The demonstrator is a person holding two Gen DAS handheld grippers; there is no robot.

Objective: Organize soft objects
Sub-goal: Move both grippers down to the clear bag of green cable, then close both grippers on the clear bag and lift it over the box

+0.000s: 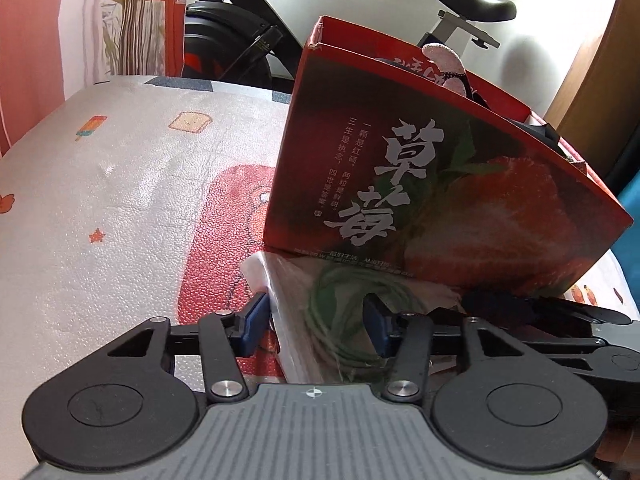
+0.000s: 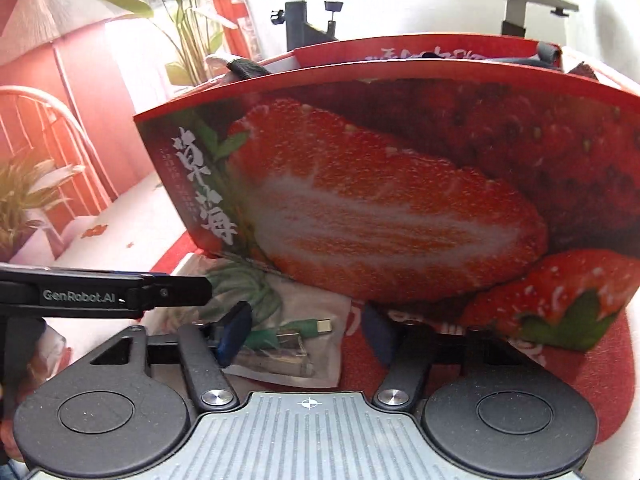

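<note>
A red strawberry-print box [image 1: 440, 184] stands open-topped on the patterned table mat [image 1: 120, 200]; a pink soft item [image 1: 444, 60] pokes out of it. In front of the box lies a clear plastic bag [image 1: 320, 280] holding a coiled green cable [image 2: 248, 284] with USB plugs [image 2: 320, 326]. My left gripper [image 1: 316, 326] straddles the bag's left part, jaws half apart, its left pad at the bag's edge. My right gripper [image 2: 306, 336] straddles the bag's plug end [image 2: 304, 360], with its right pad clear of the bag. A finger of the left gripper [image 2: 172, 292] shows in the right wrist view.
An exercise bike [image 1: 248, 40] with a black saddle [image 1: 472, 4] stands behind the table. A potted plant [image 2: 188, 12] and a white chair [image 2: 52, 132] are at the left, by a red curtain. The mat stretches bare to the left of the box.
</note>
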